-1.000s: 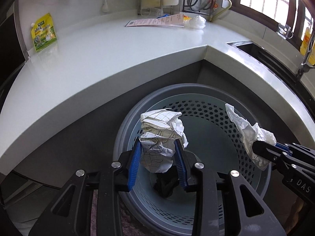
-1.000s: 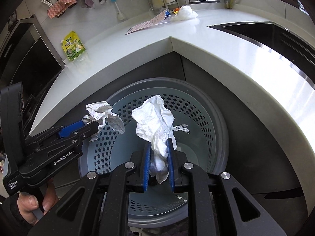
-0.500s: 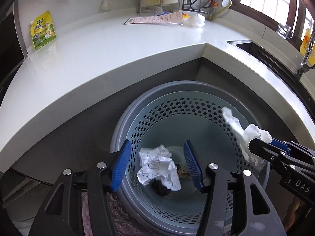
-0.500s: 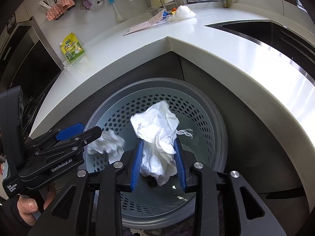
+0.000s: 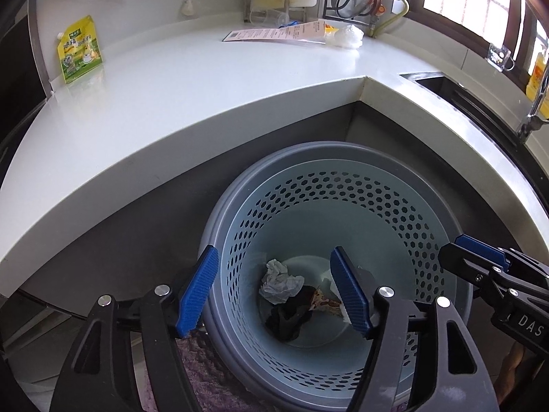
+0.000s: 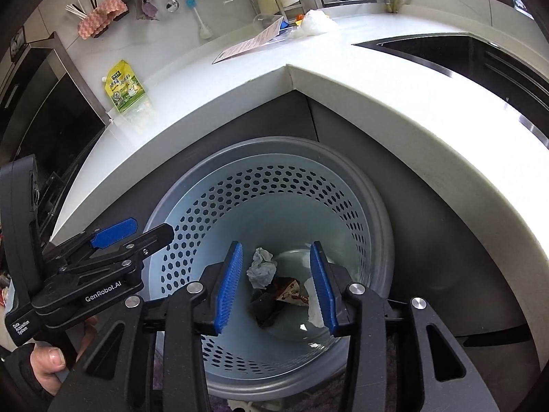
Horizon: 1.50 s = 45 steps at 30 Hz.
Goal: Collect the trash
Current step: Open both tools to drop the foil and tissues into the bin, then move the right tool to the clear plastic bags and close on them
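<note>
Two grippers hanging over the bin and neither has anything in it, so this round of dumping looks done to me. Biggest thing first: the white countertop [image 5: 192, 103] wraps around the corner, and the perforated trash basket [image 5: 384, 185] sits on the floor tucked into that corner, right under both tools. Left gripper [image 5: 274, 288] has its blue pads spread wide with nothing between them; right gripper [image 6: 276, 285] is spread too, also holding nothing. Down at the bottom of the basket there's a crumpled paper ball [image 5: 279, 283], some dark stuff and a bit of printed wrapper beside it.

What's left to grab, I reckon, is up and away from both tools at the back of the counter: a long paper slip [image 5: 274, 34] lying flat, its long axis running along the back wall, and a white plastic wad [image 5: 348, 36] just beside its right end. The wad looks closer to the right-hand tool, the slip's free end to the left, but it's a close call.
</note>
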{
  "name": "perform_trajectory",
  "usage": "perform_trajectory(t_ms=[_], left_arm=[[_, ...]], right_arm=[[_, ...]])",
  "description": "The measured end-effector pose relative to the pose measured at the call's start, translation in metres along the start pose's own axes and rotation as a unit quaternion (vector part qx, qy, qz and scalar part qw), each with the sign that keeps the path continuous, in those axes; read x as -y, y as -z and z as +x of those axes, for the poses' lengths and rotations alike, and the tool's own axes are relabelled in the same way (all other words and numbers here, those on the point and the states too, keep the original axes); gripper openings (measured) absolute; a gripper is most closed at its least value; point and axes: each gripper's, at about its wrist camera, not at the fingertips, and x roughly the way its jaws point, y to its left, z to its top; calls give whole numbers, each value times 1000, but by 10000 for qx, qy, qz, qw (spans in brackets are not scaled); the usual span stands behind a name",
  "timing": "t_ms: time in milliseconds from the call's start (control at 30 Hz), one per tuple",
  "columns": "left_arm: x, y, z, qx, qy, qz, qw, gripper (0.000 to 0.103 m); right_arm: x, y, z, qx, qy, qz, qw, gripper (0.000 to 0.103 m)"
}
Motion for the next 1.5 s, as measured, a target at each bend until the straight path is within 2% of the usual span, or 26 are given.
perform_trajectory(t_ms=[133,467,733,1067,1267,1500], left_arm=[[0,-1,-1,30,12,-11,10000,69],[-7,-9,-13,250,5,-92,9996,76],[-12,-25,-22,456,53,-208,9987,81],[-15,-77,-35,970,90,-244,9949,90],[-16,-112,-33,1202,9,-268,9924,92],[-16,-155,-19,1293,-86,-308,9911,94]], right_arm=[[0,-1,-1,52,-13,-13,10000,45],[-1,-8,-9,208,-63,-35,9998,51],[-1,-28,-22,485,-48,-123,9987,56],[5,-91,-46,1092,176,-415,9930,66],[12,-134,-40,1264,246,-522,9903,69],[19,-193,-22,1332,297,-598,9888,70]])
